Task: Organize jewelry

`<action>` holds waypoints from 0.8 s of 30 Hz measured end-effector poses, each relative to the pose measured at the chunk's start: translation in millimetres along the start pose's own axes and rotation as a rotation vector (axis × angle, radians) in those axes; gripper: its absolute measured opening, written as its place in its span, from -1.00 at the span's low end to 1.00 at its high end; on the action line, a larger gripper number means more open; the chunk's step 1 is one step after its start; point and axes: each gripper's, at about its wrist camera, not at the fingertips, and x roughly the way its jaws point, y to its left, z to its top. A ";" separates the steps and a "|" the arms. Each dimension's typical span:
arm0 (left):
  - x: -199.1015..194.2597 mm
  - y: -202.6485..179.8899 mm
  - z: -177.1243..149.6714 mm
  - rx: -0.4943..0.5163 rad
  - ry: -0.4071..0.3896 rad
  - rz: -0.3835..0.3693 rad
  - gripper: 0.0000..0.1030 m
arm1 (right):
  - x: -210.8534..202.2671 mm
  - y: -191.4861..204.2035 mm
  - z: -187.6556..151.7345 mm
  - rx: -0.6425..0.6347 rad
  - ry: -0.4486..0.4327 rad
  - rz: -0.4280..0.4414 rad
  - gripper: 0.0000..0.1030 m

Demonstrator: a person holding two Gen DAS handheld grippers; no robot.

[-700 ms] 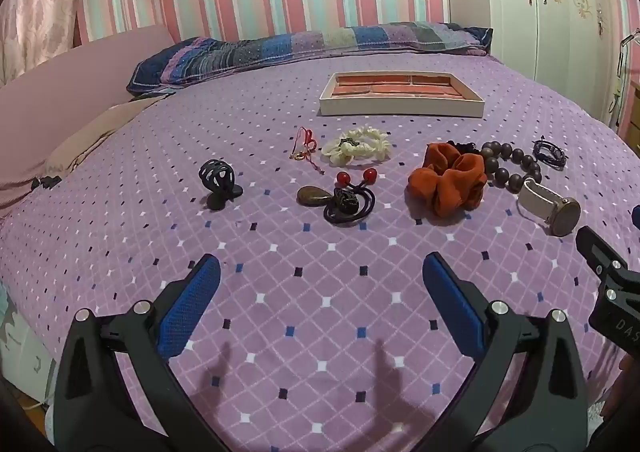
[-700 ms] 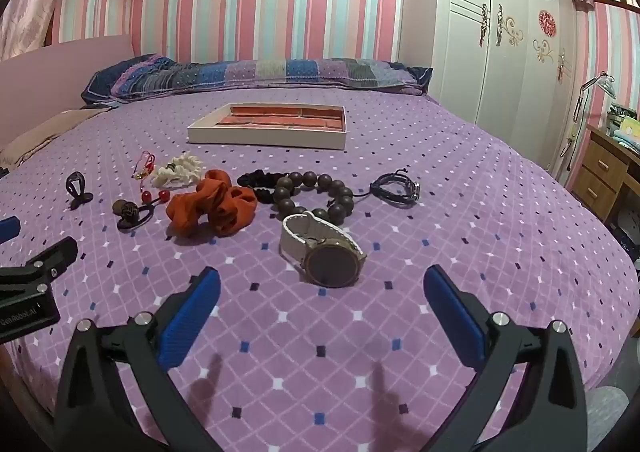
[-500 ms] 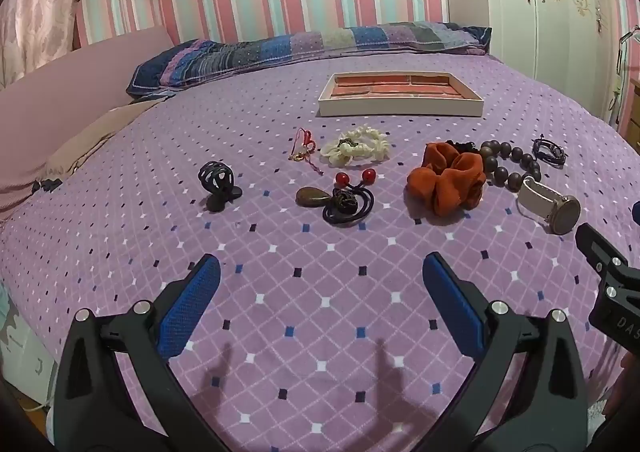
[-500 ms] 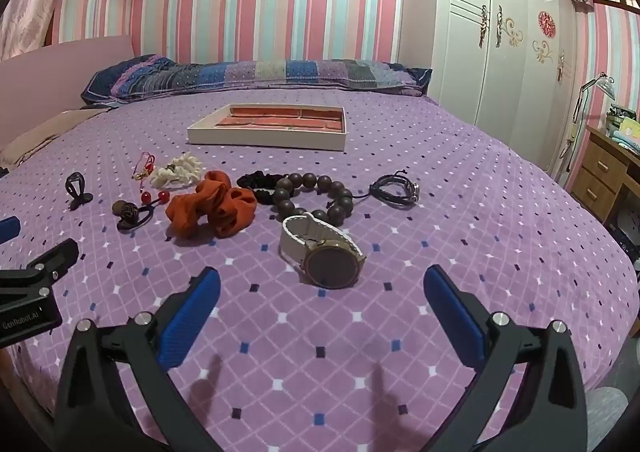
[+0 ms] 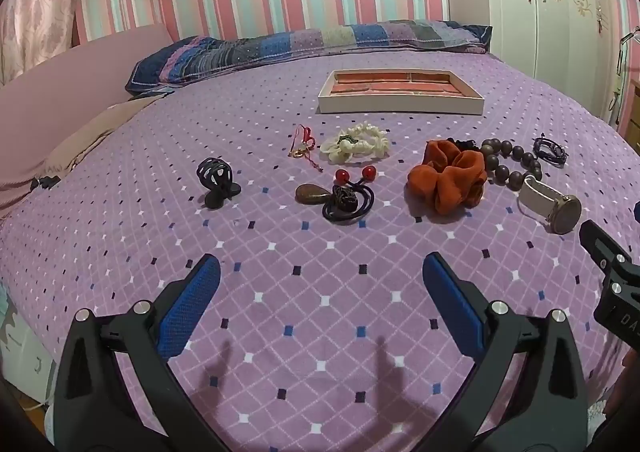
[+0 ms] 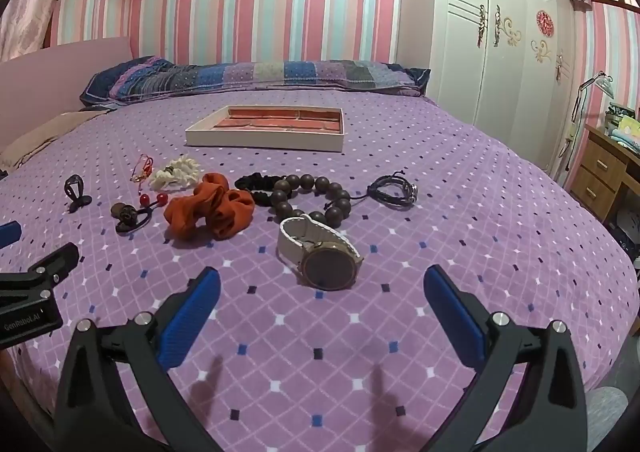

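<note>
Jewelry (watch (image 6: 320,252) nearest) lies before both spread claws, left claw (image 5: 320,272) and right claw (image 6: 320,276).

The left hand-held gripper (image 5: 320,284) hovers low with its blue-padded fingers (image 5: 188,308) spread wide, holding nothing; the right hand-held gripper (image 6: 320,288) sits level beside it, jaws equally wide; the hands holding them seem out of view.

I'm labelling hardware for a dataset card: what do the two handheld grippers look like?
Both look alike: the left gripper and right gripper have black angular plastic arms with silver screw heads, ending in flat fingers faced with textured blue pads. Seen from the right view, the left gripper's body carries white lettering that looks like "GenRobot.AI". No cables or sleeves show.
</note>
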 end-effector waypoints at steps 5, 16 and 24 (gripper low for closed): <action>1.7 -1.7 -1.5 -0.002 0.002 0.000 0.90 | 1.1 -1.4 0.7 0.003 0.005 -0.001 0.93; 2.7 -2.3 -2.0 -0.002 0.005 0.002 0.90 | 3.8 -0.3 -2.9 0.006 0.006 0.000 0.93; 2.7 -2.3 -1.6 -0.002 0.005 0.001 0.90 | 4.0 -0.6 -3.5 0.008 0.005 0.002 0.93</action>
